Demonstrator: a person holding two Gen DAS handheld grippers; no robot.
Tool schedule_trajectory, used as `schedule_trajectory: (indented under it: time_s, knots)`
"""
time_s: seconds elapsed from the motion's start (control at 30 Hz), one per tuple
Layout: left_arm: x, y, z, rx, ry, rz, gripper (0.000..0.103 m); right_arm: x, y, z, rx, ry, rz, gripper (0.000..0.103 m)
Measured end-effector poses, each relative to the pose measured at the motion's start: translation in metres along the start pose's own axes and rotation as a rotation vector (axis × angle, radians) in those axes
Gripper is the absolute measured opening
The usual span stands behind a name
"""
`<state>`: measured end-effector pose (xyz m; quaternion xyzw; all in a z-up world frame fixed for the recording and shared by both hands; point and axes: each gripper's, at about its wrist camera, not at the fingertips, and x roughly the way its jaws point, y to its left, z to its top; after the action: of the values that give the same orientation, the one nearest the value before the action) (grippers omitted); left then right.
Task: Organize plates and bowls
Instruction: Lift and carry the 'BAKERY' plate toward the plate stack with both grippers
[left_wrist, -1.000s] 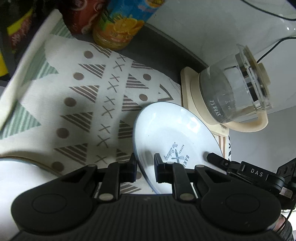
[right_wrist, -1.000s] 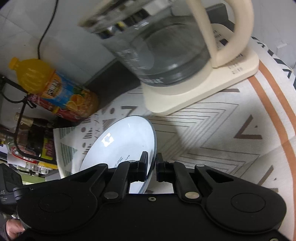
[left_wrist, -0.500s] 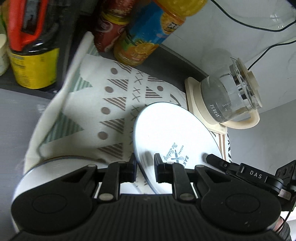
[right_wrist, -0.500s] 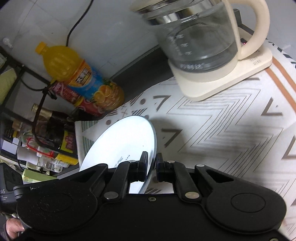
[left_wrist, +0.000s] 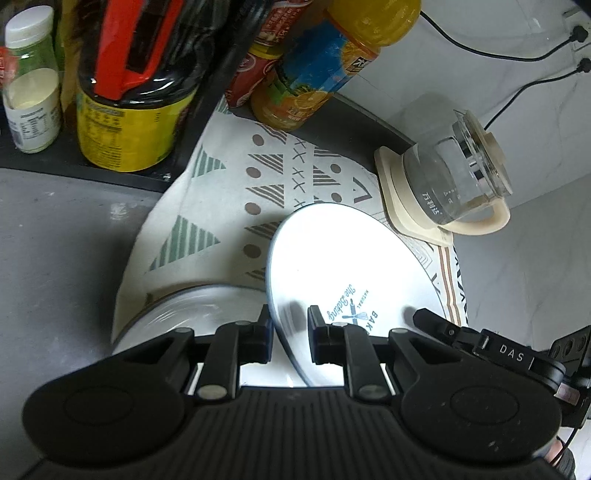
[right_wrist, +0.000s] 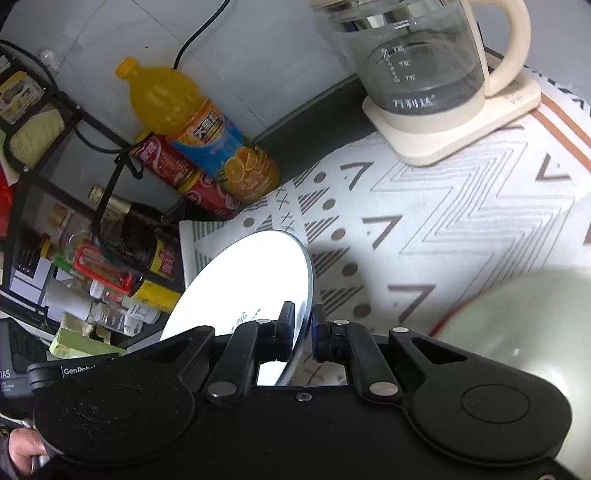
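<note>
A white plate with blue lettering is held tilted above the patterned cloth. My left gripper is shut on its near rim, and my right gripper is shut on the opposite rim of the same plate. Below the left gripper lies another white plate or bowl on the cloth. A pale bowl with a red rim shows at the right of the right wrist view.
A glass kettle on a cream base stands at the far right of the cloth. An orange juice bottle, a red can and several jars crowd the far left. A grey sink lies left.
Both grippers have pulled back and up with the plate; the kettle and bottles look farther off, and the lower plate and the red-rimmed bowl have come into view.
</note>
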<state>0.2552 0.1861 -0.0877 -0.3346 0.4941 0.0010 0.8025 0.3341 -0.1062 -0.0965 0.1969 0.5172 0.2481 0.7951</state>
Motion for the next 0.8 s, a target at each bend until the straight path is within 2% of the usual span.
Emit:
schedule_trajectory:
  time_s: [0.47,0.8]
  knots:
    - [-0.019,0.022,-0.013,-0.005,0.029,-0.01,0.016,-0.013,0.028,-0.039,-0.035,-0.019,-0.048,0.01]
    - [-0.02,0.035,-0.03,-0.015,0.073,-0.002,0.016,-0.014,0.028,-0.062,-0.033,0.021,-0.059,0.01]
